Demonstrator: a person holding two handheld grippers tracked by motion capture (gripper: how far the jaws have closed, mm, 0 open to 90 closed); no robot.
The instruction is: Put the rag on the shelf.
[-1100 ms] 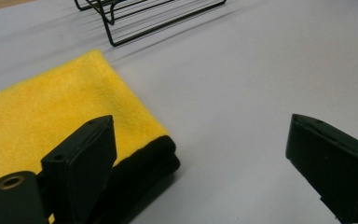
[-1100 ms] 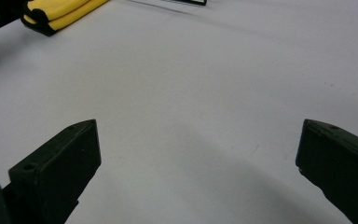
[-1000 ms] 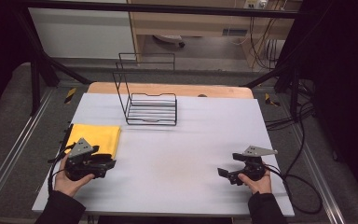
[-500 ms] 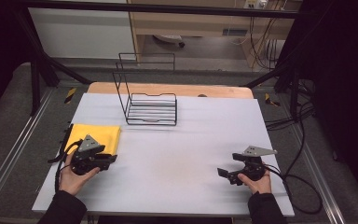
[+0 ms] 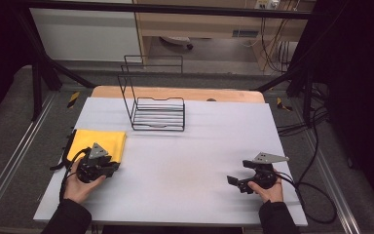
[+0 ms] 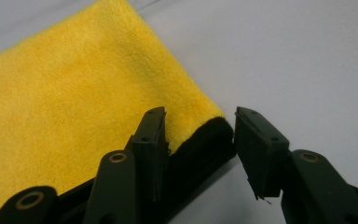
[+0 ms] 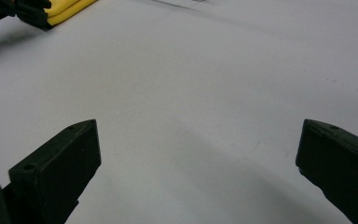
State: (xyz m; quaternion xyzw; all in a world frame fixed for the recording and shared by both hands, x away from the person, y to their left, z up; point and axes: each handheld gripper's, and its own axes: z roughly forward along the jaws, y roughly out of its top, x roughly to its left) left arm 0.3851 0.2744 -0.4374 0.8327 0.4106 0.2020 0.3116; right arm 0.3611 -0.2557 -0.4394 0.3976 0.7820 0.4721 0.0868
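Yellow cloth [image 5: 99,142] flat, long axis across table; near corner between left tongs [image 6: 199,140].

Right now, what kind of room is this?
Probably a lab or workshop for recording tasks: a white table inside a black metal frame, cables trailing across the floor, and a hand-held gripper.

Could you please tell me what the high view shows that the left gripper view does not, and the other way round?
High view: the black wire rack at the far side and the open right claw. Left gripper view: the left claw, its jaws having just been closing, straddling the yellow cloth at its corner without pinching it yet, a black underside showing. Both: that cloth and the white table.
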